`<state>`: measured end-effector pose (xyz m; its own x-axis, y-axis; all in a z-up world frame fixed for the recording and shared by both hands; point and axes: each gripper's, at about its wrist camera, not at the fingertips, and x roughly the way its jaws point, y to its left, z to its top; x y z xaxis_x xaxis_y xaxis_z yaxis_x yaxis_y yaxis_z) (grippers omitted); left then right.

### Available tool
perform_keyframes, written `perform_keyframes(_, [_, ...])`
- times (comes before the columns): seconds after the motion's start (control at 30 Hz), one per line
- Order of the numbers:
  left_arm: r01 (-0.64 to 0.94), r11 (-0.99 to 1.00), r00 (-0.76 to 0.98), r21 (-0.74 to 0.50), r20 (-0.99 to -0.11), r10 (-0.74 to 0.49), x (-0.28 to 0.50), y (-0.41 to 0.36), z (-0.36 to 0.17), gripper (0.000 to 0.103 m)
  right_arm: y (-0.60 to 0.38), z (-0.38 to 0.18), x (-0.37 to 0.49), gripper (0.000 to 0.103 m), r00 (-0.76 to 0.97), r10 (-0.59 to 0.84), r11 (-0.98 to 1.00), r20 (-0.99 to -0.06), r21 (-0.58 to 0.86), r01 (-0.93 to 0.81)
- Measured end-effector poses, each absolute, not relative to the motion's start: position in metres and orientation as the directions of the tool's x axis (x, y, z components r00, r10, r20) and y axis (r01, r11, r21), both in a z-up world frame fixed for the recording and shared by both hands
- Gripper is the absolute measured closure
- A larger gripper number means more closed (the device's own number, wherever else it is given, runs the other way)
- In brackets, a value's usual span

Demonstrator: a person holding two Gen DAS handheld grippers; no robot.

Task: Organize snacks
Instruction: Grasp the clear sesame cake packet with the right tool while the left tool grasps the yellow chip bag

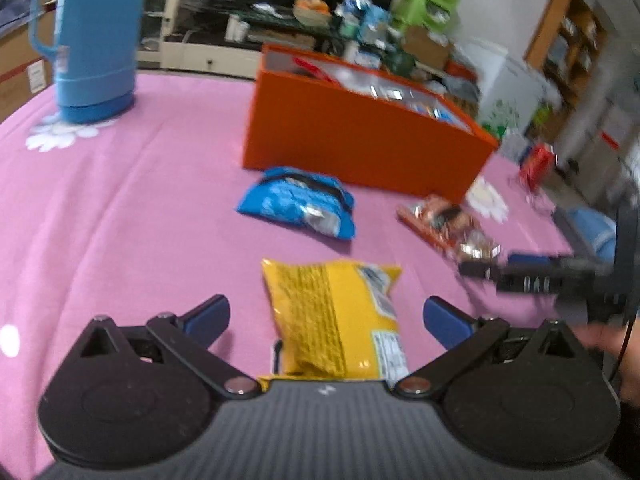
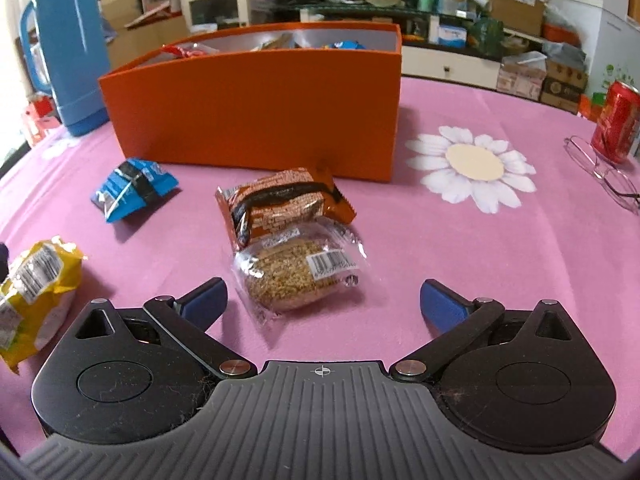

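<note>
Partly done: some snacks already in the orange box [image 2: 256, 108] beyond both tongs. Left tongs [image 1: 326, 316] spread wide around a yellow bag [image 1: 336, 316]; right tongs [image 2: 322, 304] wide, empty, sesame bun [image 2: 296, 276] between, brown packet [image 2: 280, 204] and blue packet [image 2: 132, 188] ahead on the bench [image 2: 480, 264].

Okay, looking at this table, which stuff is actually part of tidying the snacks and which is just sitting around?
Part of the job:
orange box
yellow snack bag
blue snack packet
orange wrapped snack
clear-wrapped sesame bun

Just lying about:
blue thermos
red can
eyeglasses
</note>
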<state>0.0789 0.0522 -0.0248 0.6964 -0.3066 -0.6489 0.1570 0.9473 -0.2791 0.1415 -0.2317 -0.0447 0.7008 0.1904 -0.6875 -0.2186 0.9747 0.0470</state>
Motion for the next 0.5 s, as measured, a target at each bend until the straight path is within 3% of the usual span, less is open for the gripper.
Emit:
perform_keyframes(0.2, [0.133,0.955,0.668,-0.266,-0.687,-0.285,0.098,0.038,-0.040,0.000,-0.228,-0.046,0.155,0.009,0.698,0.228,0.970,-0.679,0.100,-0.220])
perform_keyframes(0.5, [0.167,0.975,0.685,-0.143,-0.695,-0.219,0.095,0.020,-0.044,0.000,-0.217,-0.051,0.162,0.012,0.713,0.220,0.964,-0.665,0.037,-0.264])
